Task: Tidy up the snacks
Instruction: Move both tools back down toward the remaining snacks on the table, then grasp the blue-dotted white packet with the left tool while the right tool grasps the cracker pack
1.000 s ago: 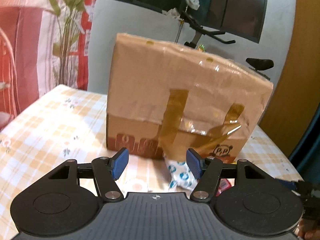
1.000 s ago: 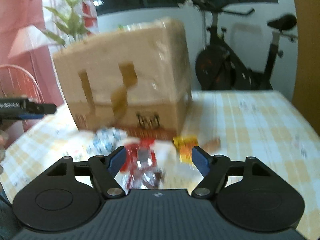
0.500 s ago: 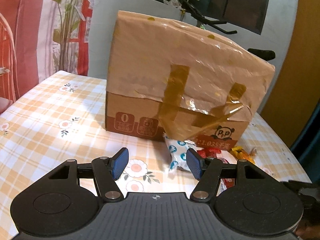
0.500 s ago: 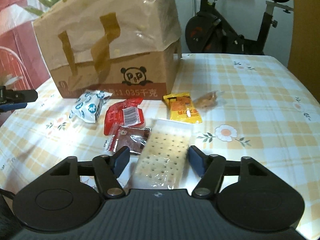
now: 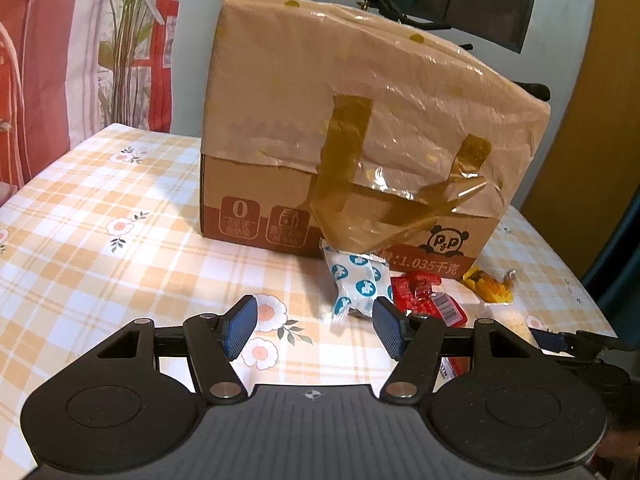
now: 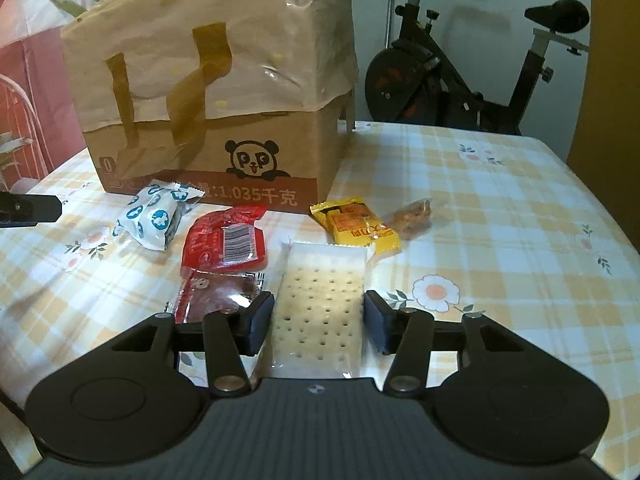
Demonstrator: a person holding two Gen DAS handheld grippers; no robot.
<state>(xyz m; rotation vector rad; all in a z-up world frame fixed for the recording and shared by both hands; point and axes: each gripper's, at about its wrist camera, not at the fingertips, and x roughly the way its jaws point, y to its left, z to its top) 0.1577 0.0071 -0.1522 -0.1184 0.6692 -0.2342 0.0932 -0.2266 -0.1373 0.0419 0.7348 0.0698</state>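
Snacks lie in a loose cluster on the checked tablecloth (image 6: 500, 208), just in front of a cardboard box (image 6: 224, 92) covered with taped plastic. Nearest the right gripper (image 6: 319, 324) is a clear-wrapped pack of pale crackers (image 6: 320, 300); it lies flat on the cloth between that gripper's blue pads, which are closing in on its two long edges. The left pad sits right at the wrapper's edge, while a thin gap seems to remain at the right pad, so a firm grip cannot be confirmed. Left of the crackers are two red packets, a dark one (image 6: 218, 294) by the gripper's left finger and a brighter one with a barcode (image 6: 226, 242) behind it. A white pouch with blue dots (image 6: 154, 216) lies further left, close to the box. A yellow packet (image 6: 356, 224) lies behind the crackers, with a small clear-wrapped brown snack (image 6: 414, 216) just beside it on the right.

The left gripper (image 5: 313, 332) hangs above bare cloth, jaws partly open and empty; the dotted pouch lies just beyond its right pad. An exercise bike (image 6: 460, 80) stands behind the table.
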